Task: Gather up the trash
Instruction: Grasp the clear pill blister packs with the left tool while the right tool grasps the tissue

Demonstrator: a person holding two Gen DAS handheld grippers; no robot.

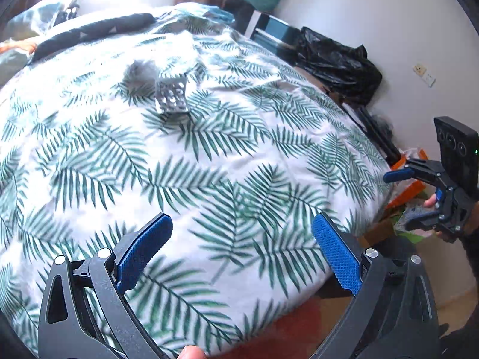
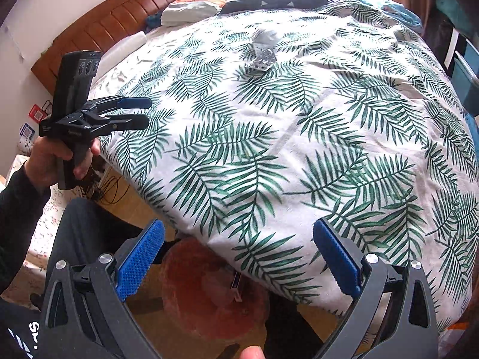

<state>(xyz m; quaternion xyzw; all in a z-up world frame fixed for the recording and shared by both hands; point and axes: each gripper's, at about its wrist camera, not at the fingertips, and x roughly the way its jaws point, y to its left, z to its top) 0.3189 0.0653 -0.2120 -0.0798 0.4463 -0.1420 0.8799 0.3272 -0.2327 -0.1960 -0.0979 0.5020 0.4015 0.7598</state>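
A silver blister pack (image 1: 172, 98) lies on the palm-leaf duvet (image 1: 209, 164), far from both grippers. A blurred grey clump (image 1: 139, 73) sits just behind it. In the right wrist view the blister pack (image 2: 265, 56) lies far up the duvet (image 2: 299, 137), with the grey clump (image 2: 266, 37) behind it. My left gripper (image 1: 241, 230) is open over the near part of the bed and holds nothing. My right gripper (image 2: 239, 233) is open over the bed's corner, also with nothing in it. Each one shows in the other's view: the right gripper (image 1: 404, 200) beside the bed, the left gripper (image 2: 143, 112) at the bed's left edge.
A black plastic bag (image 1: 335, 62) sits against the wall beyond the bed. An orange box (image 1: 404, 191) with mixed items stands on the floor by the bed's side. A red round cushion (image 2: 209, 293) lies on the floor below the bed corner. A wooden headboard (image 2: 113, 18) and a dark pillow (image 2: 275, 1) are at the far end.
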